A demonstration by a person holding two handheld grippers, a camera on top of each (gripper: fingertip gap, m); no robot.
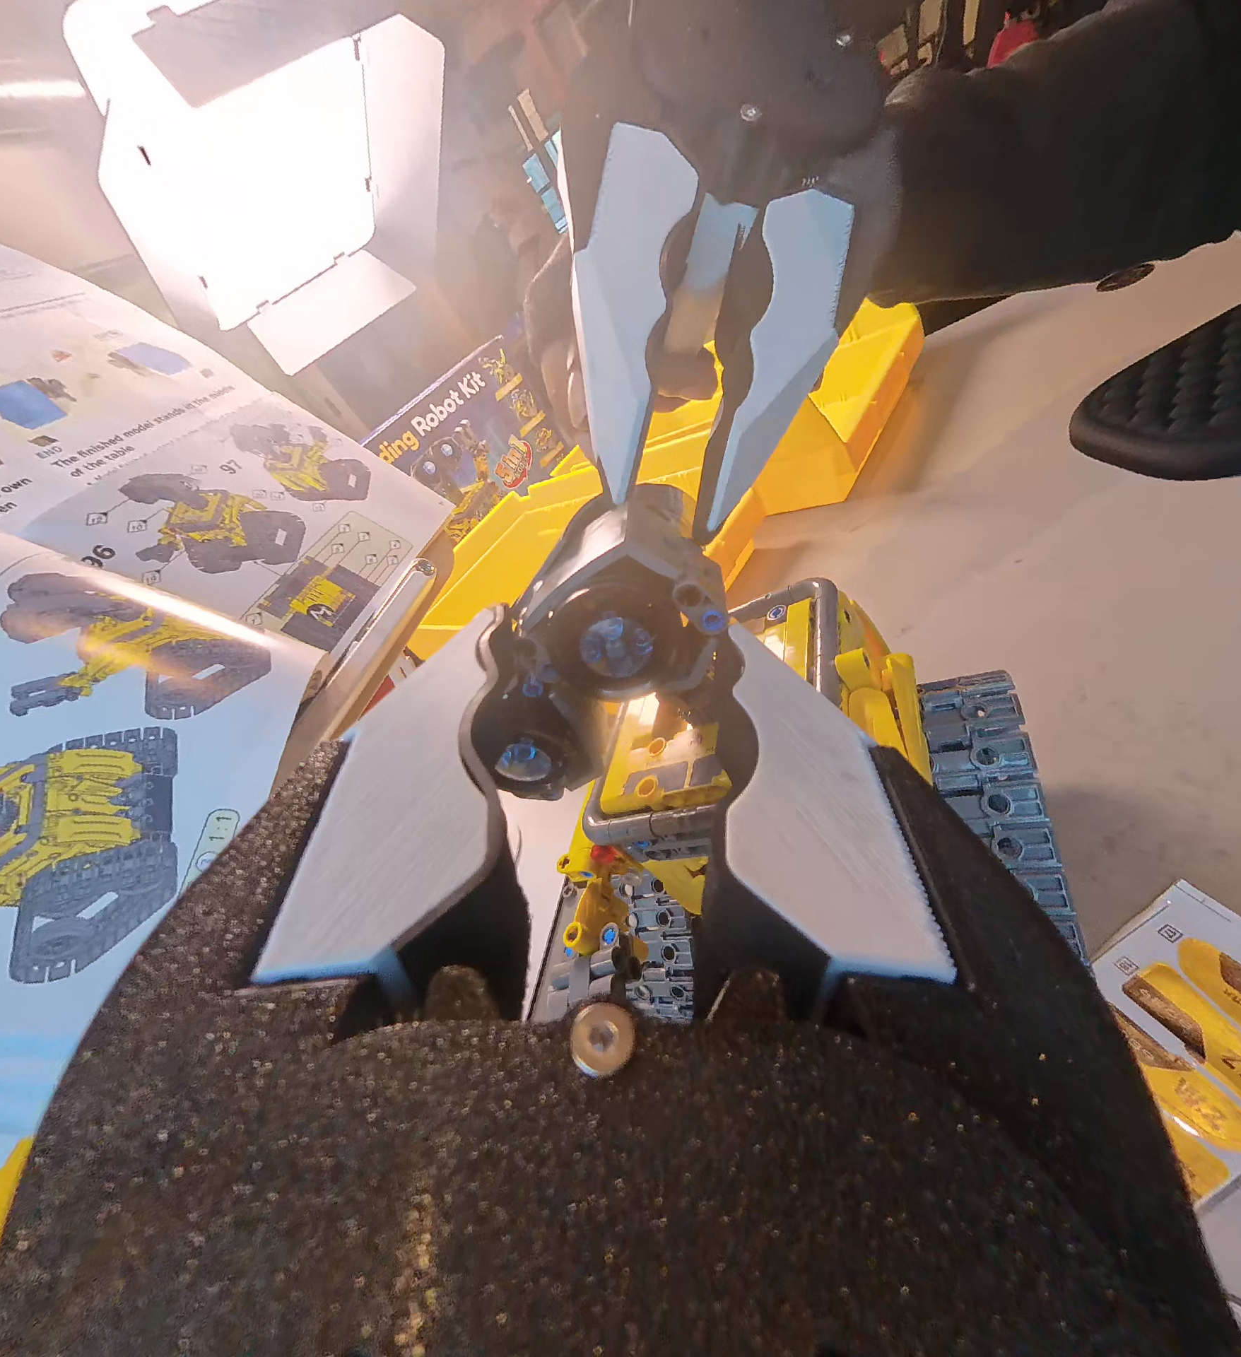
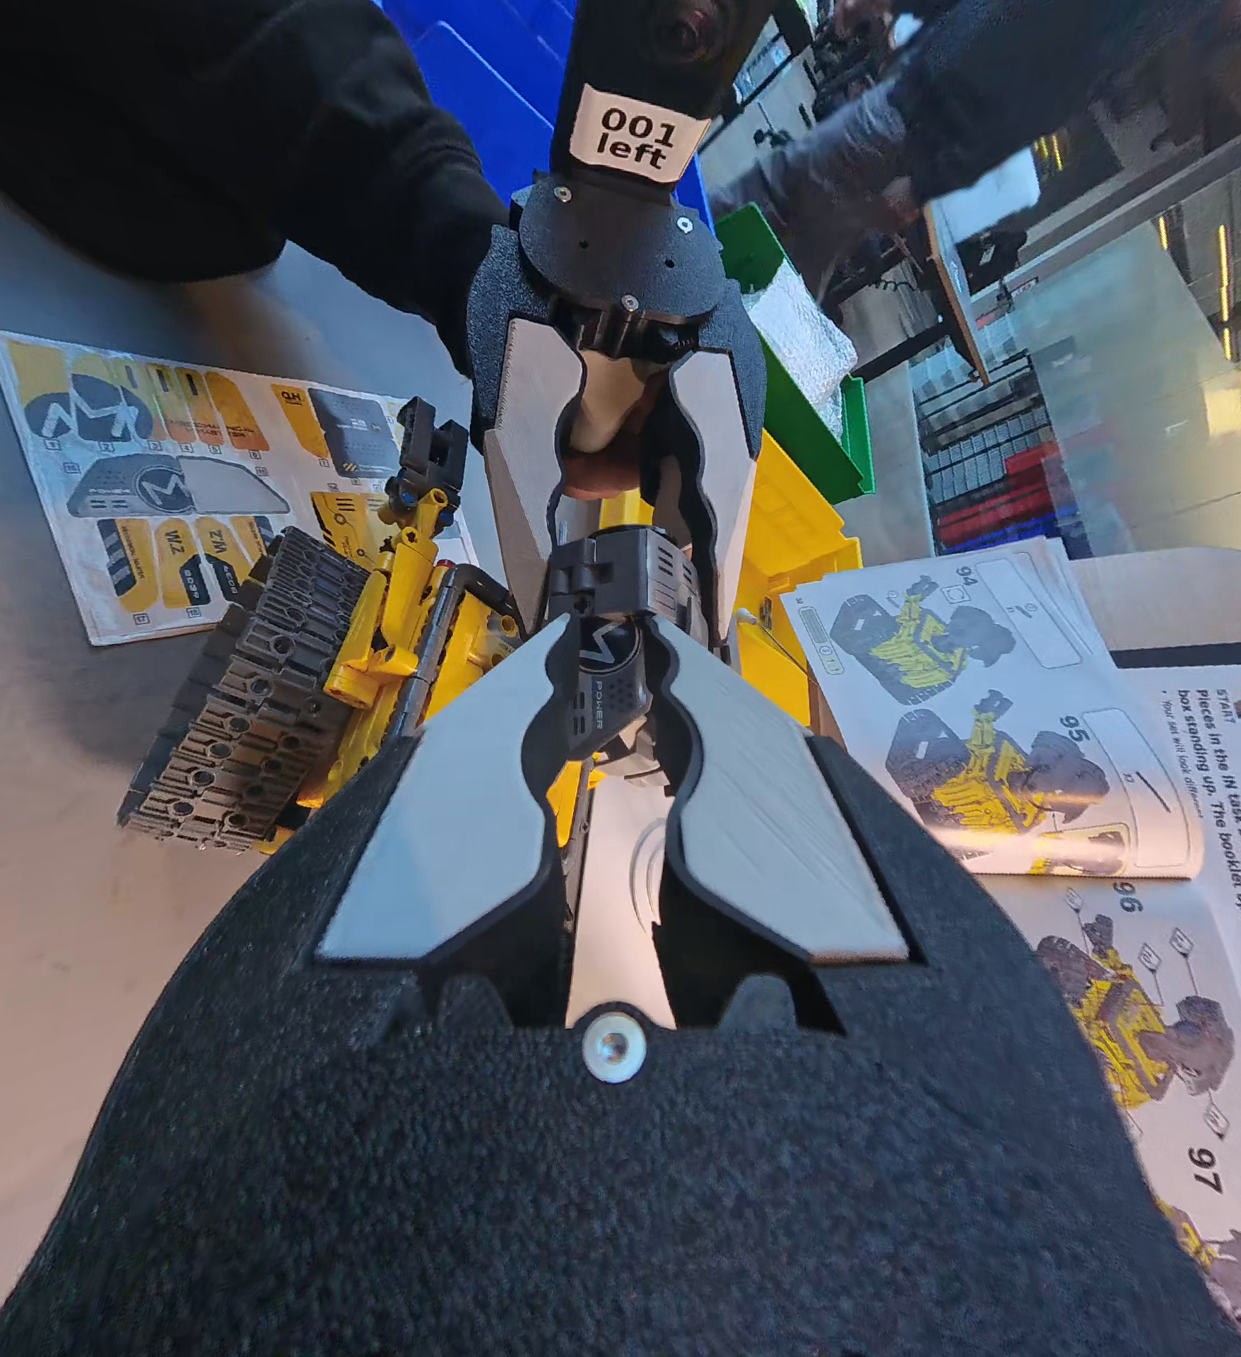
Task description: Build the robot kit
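Both your left gripper (image 1: 614, 653) and right gripper (image 2: 606, 635) have jaws pinching the dark motor block (image 1: 617, 587); looks light, rigid, slick-shelled, so I'd grip the flat sides, with the tracked yellow model (image 1: 896, 734) around 5 o'clock.

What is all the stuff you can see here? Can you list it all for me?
Dark grey motor block: one, black-grey with blue pins, held up between both grippers.
Tracked vehicle model: one, yellow with grey treads, on the table under the grippers.
Instruction booklet: one, white, open, beside the model.
Sticker sheet: one, yellow and grey, flat on the table.
Sorting tray: one, yellow, behind the model.
Kit box: one, blue, behind the booklet.
Green bin: one, beyond the tray.
Left gripper: shut on the block.
Right gripper: shut on the block's other end.
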